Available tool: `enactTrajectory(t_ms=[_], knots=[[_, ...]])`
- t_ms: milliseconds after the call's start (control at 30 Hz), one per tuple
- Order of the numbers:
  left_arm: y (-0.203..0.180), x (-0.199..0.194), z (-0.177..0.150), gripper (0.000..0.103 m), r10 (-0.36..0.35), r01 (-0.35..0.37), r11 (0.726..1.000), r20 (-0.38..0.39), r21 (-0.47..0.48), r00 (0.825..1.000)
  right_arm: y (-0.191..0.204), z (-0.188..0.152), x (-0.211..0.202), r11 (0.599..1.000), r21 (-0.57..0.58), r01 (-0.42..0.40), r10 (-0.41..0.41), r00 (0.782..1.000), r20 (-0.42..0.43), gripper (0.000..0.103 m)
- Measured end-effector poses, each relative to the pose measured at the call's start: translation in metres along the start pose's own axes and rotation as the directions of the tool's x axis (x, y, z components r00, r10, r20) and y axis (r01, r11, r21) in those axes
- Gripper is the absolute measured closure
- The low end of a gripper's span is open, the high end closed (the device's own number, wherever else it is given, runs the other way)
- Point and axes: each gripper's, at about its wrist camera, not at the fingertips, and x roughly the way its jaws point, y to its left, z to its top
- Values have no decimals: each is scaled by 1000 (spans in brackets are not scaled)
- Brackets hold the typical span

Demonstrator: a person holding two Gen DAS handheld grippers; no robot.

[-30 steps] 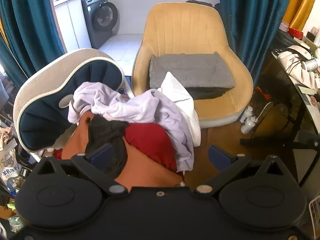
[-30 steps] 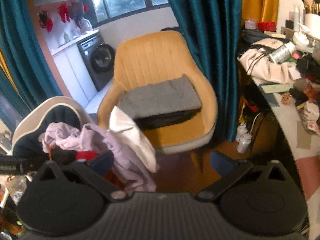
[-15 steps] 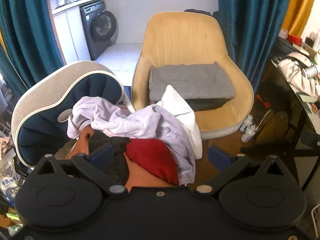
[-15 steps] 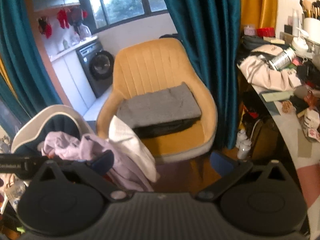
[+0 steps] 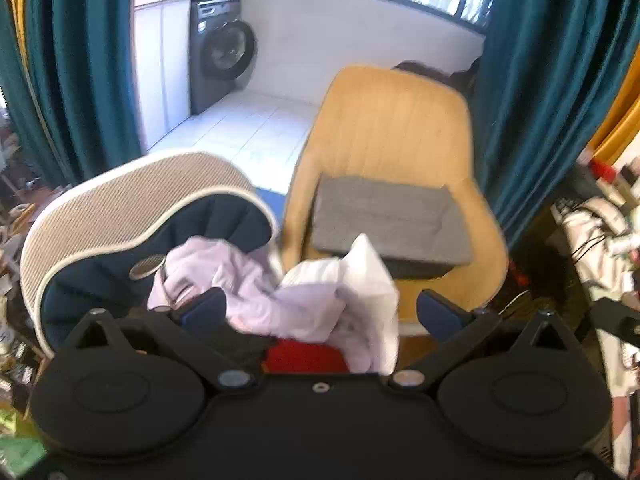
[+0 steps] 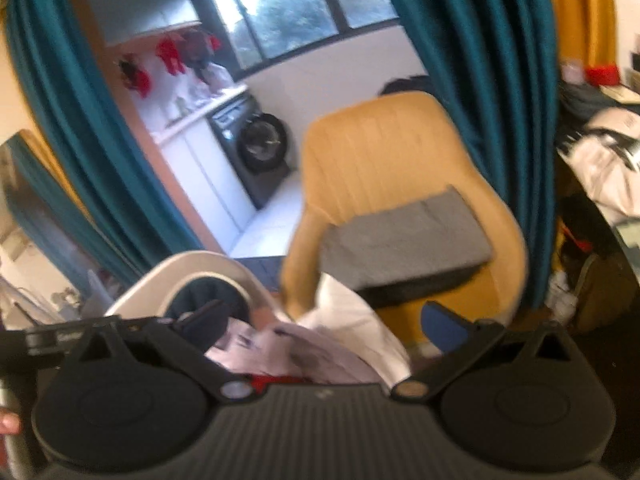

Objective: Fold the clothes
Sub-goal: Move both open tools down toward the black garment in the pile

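Both cameras have tilted upward since the earlier frames, so the window now shows and the orange cloth has gone out of sight below the tool body. 2 grippers are in use: the left gripper [image 5: 320, 312] and the right gripper [image 6: 324, 322], each with 2 blue-padded fingers spread wide and holding nothing. Between them lies 1 pile of loose clothes on the navy round chair with a cream mesh rim [image 5: 132, 200]: 1 crumpled lilac garment [image 5: 248, 292], 1 white ribbed garment [image 5: 368, 276], 1 red garment [image 5: 304, 358] and 1 black garment [image 5: 236, 340]. Beside it stands 1 mustard velvet armchair [image 5: 392, 128], which carries 1 folded grey cloth [image 5: 388, 216]. 2 teal curtains [image 5: 548, 80] frame 1 dark front-loading washing machine [image 5: 220, 52]. The pictures are blurred, and no writing can be read.
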Motion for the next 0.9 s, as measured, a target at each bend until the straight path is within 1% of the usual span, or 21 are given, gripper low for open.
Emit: enactTrajectory(t_ms=[67,167,267,367,467,533,567,667,733,900], knots=[[7,-3,5,0,-21,21,999,13,-24,1000,10,5,0,1000,-15,-3,3,1000,1,1],[15,-5,8,0,-33,34,998,28,-52,999,17,11,-3,1000,11,-27,27,1000,9,1],[14,-7,7,2,-10,10,1000,52,3,999,20,17,-6,997,64,-46,46,999,7,1],[11,-11,5,3,-8,6,1000,82,30,997,26,21,-5,995,104,1,1,1000,-27,1],[9,-13,5,3,-14,12,1000,94,24,996,34,20,-5,998,67,-2,4,999,-38,1],[11,-12,6,4,-25,23,1000,89,18,996,41,18,-4,999,17,47,-46,998,-40,1],[11,-12,6,6,-20,19,1000,93,20,995,43,17,-2,997,8,73,-72,996,-44,1],[14,-11,5,7,-6,4,1000,104,17,995,49,16,2,989,-14,148,-148,988,-47,1],[15,-11,4,8,-1,-1,1000,106,17,994,51,14,3,983,-33,180,-181,983,-36,1],[11,-12,-4,6,4,-11,998,107,62,994,60,6,7,964,-104,243,-245,970,-1,1]])
